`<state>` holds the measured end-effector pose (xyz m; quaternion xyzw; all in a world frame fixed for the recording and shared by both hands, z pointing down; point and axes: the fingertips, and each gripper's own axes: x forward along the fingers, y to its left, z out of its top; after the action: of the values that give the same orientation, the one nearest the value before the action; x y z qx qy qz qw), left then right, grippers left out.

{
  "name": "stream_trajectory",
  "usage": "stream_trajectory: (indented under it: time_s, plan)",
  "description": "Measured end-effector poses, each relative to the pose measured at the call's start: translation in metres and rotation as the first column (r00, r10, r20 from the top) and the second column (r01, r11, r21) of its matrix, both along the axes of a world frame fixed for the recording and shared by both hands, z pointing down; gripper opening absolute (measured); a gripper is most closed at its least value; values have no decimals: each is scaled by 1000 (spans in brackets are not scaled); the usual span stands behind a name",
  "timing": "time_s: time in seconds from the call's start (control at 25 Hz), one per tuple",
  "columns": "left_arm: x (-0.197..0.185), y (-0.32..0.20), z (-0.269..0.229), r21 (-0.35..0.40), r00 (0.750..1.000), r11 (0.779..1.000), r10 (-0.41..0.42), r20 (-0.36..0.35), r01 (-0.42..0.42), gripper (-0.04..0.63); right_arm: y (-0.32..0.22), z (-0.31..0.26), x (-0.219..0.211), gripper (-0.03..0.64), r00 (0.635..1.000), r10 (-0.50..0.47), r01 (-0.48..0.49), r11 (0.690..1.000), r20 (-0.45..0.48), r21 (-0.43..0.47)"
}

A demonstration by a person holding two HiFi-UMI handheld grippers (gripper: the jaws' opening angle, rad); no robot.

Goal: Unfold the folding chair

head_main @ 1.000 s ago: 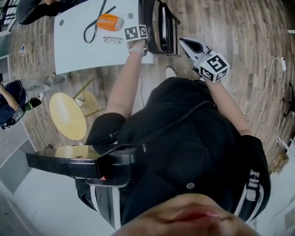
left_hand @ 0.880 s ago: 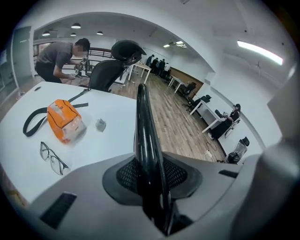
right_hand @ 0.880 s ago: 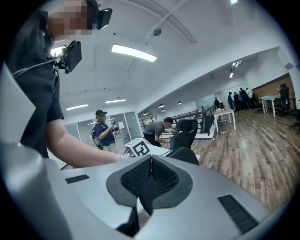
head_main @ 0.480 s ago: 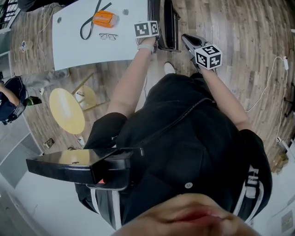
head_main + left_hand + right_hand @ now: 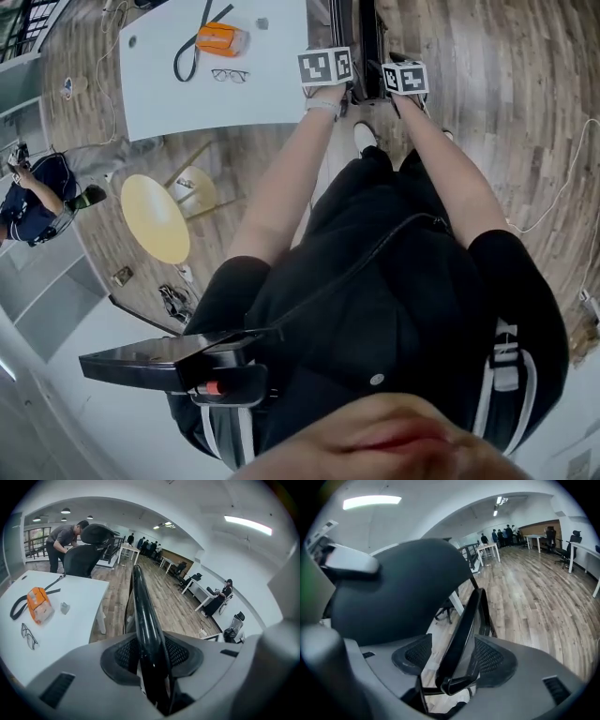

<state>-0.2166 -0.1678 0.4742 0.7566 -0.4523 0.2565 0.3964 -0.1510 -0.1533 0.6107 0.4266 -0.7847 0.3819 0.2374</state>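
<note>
The folded black chair [image 5: 367, 37] stands upright at the top of the head view, beside the white table [image 5: 272, 94]. My left gripper [image 5: 330, 70] is at its left side. In the left gripper view, that gripper [image 5: 152, 654] has the chair's glossy black frame tube [image 5: 143, 606] between its pads. The pads touch the tube on both sides as the jaws are opening. My right gripper [image 5: 405, 77] reaches the chair from the right. In the right gripper view, its jaws [image 5: 452, 660] are opening astride a black chair bar [image 5: 464, 625], with a gap at the left pad [image 5: 412, 656].
On the table lie an orange case [image 5: 221, 40], glasses [image 5: 230, 75] and a black strap [image 5: 192, 52]. A yellow round stool [image 5: 155, 217] stands at the left, and a seated person [image 5: 37, 202] is beyond it. A white cable [image 5: 562, 187] runs over the wooden floor at the right.
My right gripper came down from free air, shut, onto the chair and opened around its bar. My left gripper shifted right, staying on the frame tube. The camera view also moved.
</note>
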Motion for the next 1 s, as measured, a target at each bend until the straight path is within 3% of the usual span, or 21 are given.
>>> stream_trajectory:
  time_s: [0.16, 0.32, 0.48, 0.64, 0.76, 1.0]
  plan:
    - [5, 0, -2, 10, 1000, 1000, -6, -14, 6, 118, -19, 45, -15, 282, 999, 47, -46, 995, 9, -90]
    - [7, 4, -5, 3, 1000, 1000, -11, -25, 11, 120, -31, 62, -31, 298, 999, 45, -46, 995, -16, -90]
    - [16, 3, -8, 16, 999, 1000, -4, -39, 4, 126, -43, 75, -53, 298, 998, 57, -54, 994, 31, -98]
    - [20, 4, -8, 21, 999, 1000, 16, -34, -15, 132, -36, 100, -59, 295, 998, 58, -55, 981, 14, -187]
    - [23, 3, -10, 37, 999, 999, 29, -28, -28, 133, -34, 96, -61, 175, 999, 35, -28, 984, 36, -175]
    - [20, 4, -8, 49, 999, 998, 37, -7, -36, 124, -23, 107, -6, 163, 999, 39, -40, 976, -9, -215]
